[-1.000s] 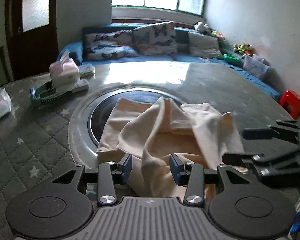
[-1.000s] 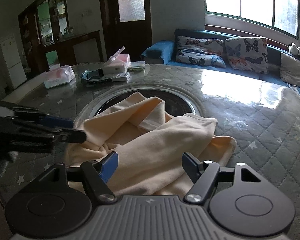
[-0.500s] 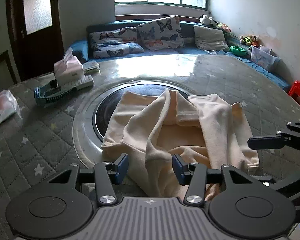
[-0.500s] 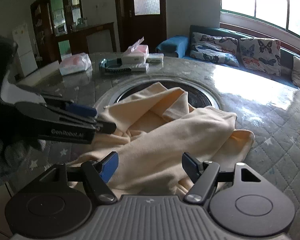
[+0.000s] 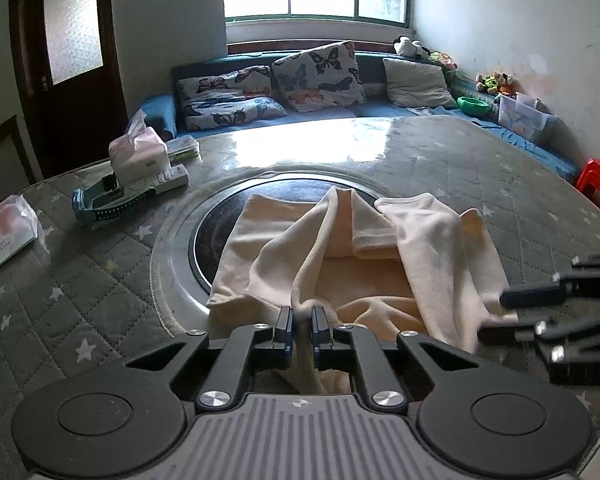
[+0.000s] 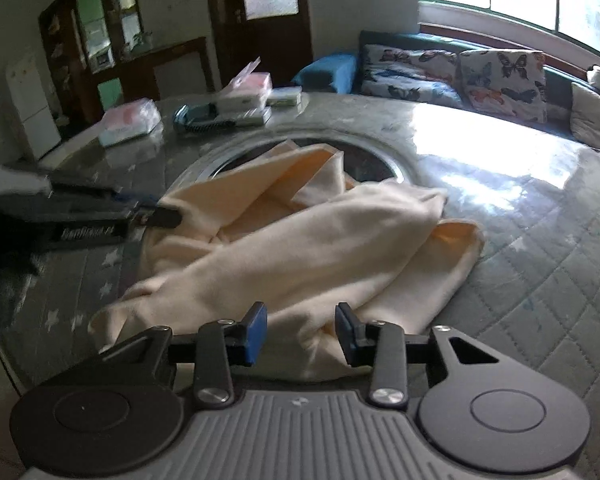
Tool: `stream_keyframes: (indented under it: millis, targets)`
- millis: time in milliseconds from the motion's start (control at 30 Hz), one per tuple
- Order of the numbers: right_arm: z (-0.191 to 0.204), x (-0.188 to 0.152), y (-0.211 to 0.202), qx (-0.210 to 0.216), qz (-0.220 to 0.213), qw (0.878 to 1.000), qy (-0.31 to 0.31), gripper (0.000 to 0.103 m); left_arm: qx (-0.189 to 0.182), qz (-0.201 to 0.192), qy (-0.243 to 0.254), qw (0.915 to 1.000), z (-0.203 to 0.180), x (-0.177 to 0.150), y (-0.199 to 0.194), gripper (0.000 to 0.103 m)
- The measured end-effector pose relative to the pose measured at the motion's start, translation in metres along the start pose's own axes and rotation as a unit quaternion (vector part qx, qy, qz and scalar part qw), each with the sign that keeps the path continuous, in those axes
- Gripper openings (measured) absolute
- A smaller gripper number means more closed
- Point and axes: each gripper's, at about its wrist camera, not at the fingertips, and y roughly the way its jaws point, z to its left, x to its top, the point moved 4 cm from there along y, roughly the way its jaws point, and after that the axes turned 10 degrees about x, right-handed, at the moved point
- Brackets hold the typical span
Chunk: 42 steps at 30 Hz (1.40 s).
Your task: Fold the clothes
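Left tongs [image 5: 302, 322] have just closed, pinching the cream garment's [image 5: 340, 248] near edge; right tongs [image 6: 301, 324] are closing around it, pads still apart. Garment lies crumpled mid-table [image 5: 100, 280]; folding looks barely begun.

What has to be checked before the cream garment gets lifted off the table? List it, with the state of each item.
1. Left gripper has cloth: ok. Its fingers have just been closing and now pinch a ridge of the cream garment.
2. Right gripper has cloth: not ok. It has been closing, but a gap remains and the fingers do not yet press the fabric between them.
3. Garment lies flat: not ok; it is bunched and folded over itself.
4. Garment clear of the tissue box and brush: ok, they sit apart.
5. Single layer pinched: cannot tell.
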Motion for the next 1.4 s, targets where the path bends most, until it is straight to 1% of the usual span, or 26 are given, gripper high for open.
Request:
stream_keyframes:
  millis: [33,133,200,233,267,367,433,500,533,567,600,667,800,833,867,900,967,1033,1133,1233,1267,1333,1400]
  targets:
    - [-0.002,0.004,0.000,-0.002,-0.004,1.000,0.004,0.038,-0.002,0.001,-0.001,1.0000,0.000,0.002,0.000,0.014]
    - [-0.009,0.016,0.000,-0.006,-0.017,1.000,0.017,0.039,-0.008,-0.002,-0.003,1.0000,-0.002,0.008,0.002,0.015]
    - [-0.014,0.024,0.003,-0.009,-0.021,0.999,0.028,0.047,-0.008,-0.003,0.000,1.0000,-0.005,0.013,0.006,0.022]
    - [-0.016,0.028,0.006,-0.009,-0.021,0.999,0.035,0.050,-0.008,-0.002,0.001,1.0000,-0.006,0.016,0.008,0.032]
    - [-0.019,0.031,0.010,-0.009,-0.019,0.999,0.042,0.050,-0.007,-0.003,0.003,1.0000,-0.008,0.019,0.010,0.039]
    - [-0.026,0.039,0.022,-0.009,-0.013,0.998,0.065,0.052,-0.012,-0.011,0.017,0.9997,-0.014,0.027,0.017,0.044]
    - [-0.030,0.042,0.032,-0.010,-0.006,0.997,0.080,0.055,-0.007,-0.010,0.039,0.9992,-0.023,0.030,0.024,0.044]
    - [-0.031,0.042,0.043,-0.012,0.004,0.996,0.091,0.056,0.003,-0.005,0.056,0.9984,-0.027,0.031,0.035,0.043]
    - [-0.030,0.042,0.048,-0.013,0.007,0.996,0.091,0.056,0.006,0.002,0.061,0.9981,-0.028,0.031,0.042,0.038]
    - [-0.029,0.042,0.053,-0.015,0.011,0.996,0.092,0.058,0.008,0.010,0.063,0.9979,-0.028,0.030,0.048,0.029]
    - [-0.028,0.042,0.057,-0.016,0.014,0.995,0.093,0.059,0.009,0.017,0.062,0.9979,-0.026,0.029,0.054,0.016]
    - [-0.025,0.042,0.062,-0.019,0.019,0.995,0.092,0.060,0.012,0.022,0.055,0.9982,-0.022,0.026,0.059,0.007]
    - [-0.019,0.039,0.071,-0.027,0.031,0.996,0.077,0.056,0.019,0.019,0.035,0.9990,-0.009,0.021,0.055,0.004]
    - [-0.019,0.037,0.072,-0.032,0.032,0.996,0.071,0.050,0.021,0.017,0.031,0.9992,-0.005,0.020,0.053,0.004]
    - [-0.018,0.036,0.073,-0.035,0.032,0.997,0.065,0.043,0.024,0.014,0.027,0.9993,-0.002,0.019,0.050,0.003]
    - [-0.018,0.036,0.072,-0.034,0.030,0.997,0.062,0.038,0.028,0.012,0.023,0.9993,0.000,0.018,0.047,0.003]
    - [-0.017,0.036,0.068,-0.029,0.027,0.997,0.059,0.024,0.036,0.008,0.017,0.9992,0.005,0.017,0.041,0.003]
    - [-0.017,0.036,0.064,-0.027,0.022,0.998,0.056,0.015,0.044,0.003,0.010,0.9990,0.011,0.016,0.034,0.003]
    - [-0.018,0.035,0.055,-0.028,0.013,0.998,0.055,0.005,0.058,-0.007,0.004,0.9983,0.017,0.014,0.024,0.003]
    - [-0.019,0.034,0.047,-0.027,0.006,0.998,0.061,0.005,0.070,-0.012,0.003,0.9975,0.021,0.012,0.016,0.003]
    - [-0.019,0.035,0.045,-0.027,0.003,0.998,0.064,0.009,0.071,-0.014,0.003,0.9973,0.021,0.011,0.014,0.003]
    - [-0.019,0.038,0.045,-0.025,-0.001,0.997,0.069,0.013,0.074,-0.017,0.003,0.9971,0.022,0.011,0.011,0.003]
    - [-0.017,0.042,0.047,-0.026,-0.003,0.997,0.073,0.023,0.076,-0.018,0.000,0.9969,0.024,0.010,0.010,0.003]
